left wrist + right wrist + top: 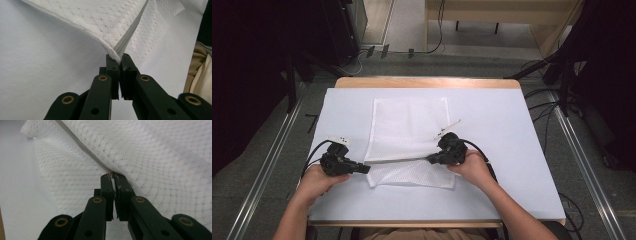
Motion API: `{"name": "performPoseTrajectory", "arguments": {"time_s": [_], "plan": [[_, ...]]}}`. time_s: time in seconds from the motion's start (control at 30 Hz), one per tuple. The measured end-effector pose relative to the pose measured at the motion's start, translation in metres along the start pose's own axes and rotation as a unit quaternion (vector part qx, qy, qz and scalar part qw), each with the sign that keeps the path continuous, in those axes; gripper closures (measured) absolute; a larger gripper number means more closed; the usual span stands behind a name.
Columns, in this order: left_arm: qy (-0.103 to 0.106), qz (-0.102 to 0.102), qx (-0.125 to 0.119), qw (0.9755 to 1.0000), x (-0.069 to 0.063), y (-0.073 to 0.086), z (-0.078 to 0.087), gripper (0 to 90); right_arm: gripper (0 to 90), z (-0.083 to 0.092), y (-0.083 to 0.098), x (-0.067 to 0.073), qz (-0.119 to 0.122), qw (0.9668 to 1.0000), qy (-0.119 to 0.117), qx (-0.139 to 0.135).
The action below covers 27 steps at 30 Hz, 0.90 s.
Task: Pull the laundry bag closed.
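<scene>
White mesh laundry bag [408, 135] lies mid-table [492, 115]. Left gripper [119, 58] clenched on bag corner at grey zipper [130, 35] end; right gripper [111, 175] clenched on zipper pull [111, 173], farther along the bag's zipper. Judged step: zipping. Keep tape taut, pull straight along teeth w/o snagging mesh.

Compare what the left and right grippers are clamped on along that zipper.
The left gripper pinches the grey zipper's end at the mesh bag's left edge, while the right gripper pinches the small metal zipper pull farther along. The left grips tape and mesh; the right grips metal. Both are shut.
</scene>
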<state>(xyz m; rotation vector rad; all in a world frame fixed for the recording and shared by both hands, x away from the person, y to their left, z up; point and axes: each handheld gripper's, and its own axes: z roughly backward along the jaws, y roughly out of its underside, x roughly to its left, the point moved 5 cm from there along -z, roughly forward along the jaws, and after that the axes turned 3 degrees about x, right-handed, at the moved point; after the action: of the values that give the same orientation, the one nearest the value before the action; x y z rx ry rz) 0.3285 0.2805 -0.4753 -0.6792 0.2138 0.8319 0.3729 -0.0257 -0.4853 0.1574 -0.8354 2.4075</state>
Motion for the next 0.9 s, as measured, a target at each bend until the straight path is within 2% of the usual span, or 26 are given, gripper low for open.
{"name": "performPoseTrajectory", "arguments": {"time_s": [0.9], "plan": [[0.007,0.010,-0.002,0.9999,0.002,0.001,0.003,87.8,88.2,0.017,0.019,-0.014,-0.030,0.9995,0.005,0.001]]}}
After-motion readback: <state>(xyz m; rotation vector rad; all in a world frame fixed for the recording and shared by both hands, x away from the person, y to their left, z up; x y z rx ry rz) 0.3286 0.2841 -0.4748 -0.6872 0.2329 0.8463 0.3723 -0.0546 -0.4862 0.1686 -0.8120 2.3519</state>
